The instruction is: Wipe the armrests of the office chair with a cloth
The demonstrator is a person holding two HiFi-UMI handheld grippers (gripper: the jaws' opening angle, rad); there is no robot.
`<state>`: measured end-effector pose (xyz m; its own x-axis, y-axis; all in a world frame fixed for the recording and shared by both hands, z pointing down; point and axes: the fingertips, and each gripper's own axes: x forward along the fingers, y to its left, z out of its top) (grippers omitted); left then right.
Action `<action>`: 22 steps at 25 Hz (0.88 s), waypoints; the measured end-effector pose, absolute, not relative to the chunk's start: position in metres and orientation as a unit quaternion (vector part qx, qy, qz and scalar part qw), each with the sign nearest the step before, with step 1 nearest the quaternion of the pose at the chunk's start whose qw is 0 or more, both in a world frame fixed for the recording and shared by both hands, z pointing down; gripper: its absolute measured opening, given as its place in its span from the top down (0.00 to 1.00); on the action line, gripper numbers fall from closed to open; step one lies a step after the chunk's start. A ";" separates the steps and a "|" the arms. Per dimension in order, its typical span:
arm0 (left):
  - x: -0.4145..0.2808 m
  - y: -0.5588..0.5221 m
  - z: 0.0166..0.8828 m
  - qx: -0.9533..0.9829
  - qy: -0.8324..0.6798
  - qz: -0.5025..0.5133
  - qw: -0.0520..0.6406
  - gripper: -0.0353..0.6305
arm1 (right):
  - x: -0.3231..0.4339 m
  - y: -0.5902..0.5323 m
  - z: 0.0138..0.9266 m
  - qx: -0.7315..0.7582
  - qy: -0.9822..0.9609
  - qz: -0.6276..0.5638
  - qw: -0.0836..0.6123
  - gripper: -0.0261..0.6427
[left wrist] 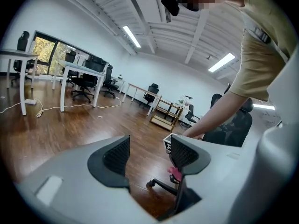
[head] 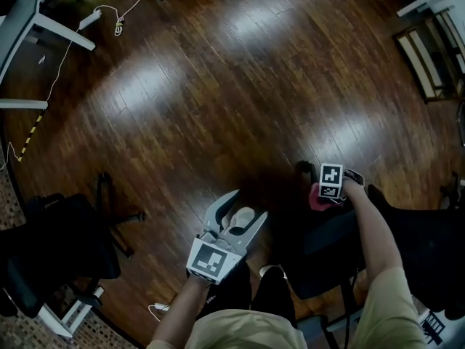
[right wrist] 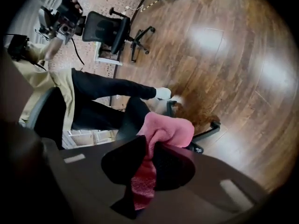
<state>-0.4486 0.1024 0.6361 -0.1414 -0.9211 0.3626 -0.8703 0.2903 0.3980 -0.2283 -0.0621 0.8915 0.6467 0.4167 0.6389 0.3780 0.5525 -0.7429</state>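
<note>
The left tool (head: 249, 203) is at 6 o'clock in the head view, close in front of the person's body. Its two jaws stand wide apart and nothing is between them. In the left gripper view only the wooden floor (left wrist: 70, 125) and one leg of a chair base show through the gap.

The right tool (right wrist: 148, 141) is clamped on the pink cloth (right wrist: 170, 129). The two dark jaws press together on the fabric, a bunch of it swells out past the tips, and a darker strip lies back between the jaws. In the head view the cloth is at 4 o'clock, directly under the marker cube of the right tool, at the upper edge of the black office chair (head: 323, 257). This part is too dark, so I cannot tell whether the cloth touches an armrest. The person's right forearm (head: 374, 231) reaches over the chair towards the tool.

Farther away, a second black chair (head: 58, 246) stands at 8 o'clock on the floor, well apart from the first. At 11 o'clock, near the far edge, a white cable (head: 118, 27) lies on the boards.
</note>
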 end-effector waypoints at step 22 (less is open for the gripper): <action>-0.395 0.038 0.686 0.667 -0.706 -0.002 0.238 0.54 | -0.364 -0.128 0.880 -0.331 -0.684 -0.040 0.649 0.88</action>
<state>-0.3951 0.0378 0.6859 0.0024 -0.9430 0.3329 -0.9410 0.1105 0.3198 -0.3639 -0.1277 0.8795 0.0618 0.4004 0.9142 0.5044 0.7779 -0.3748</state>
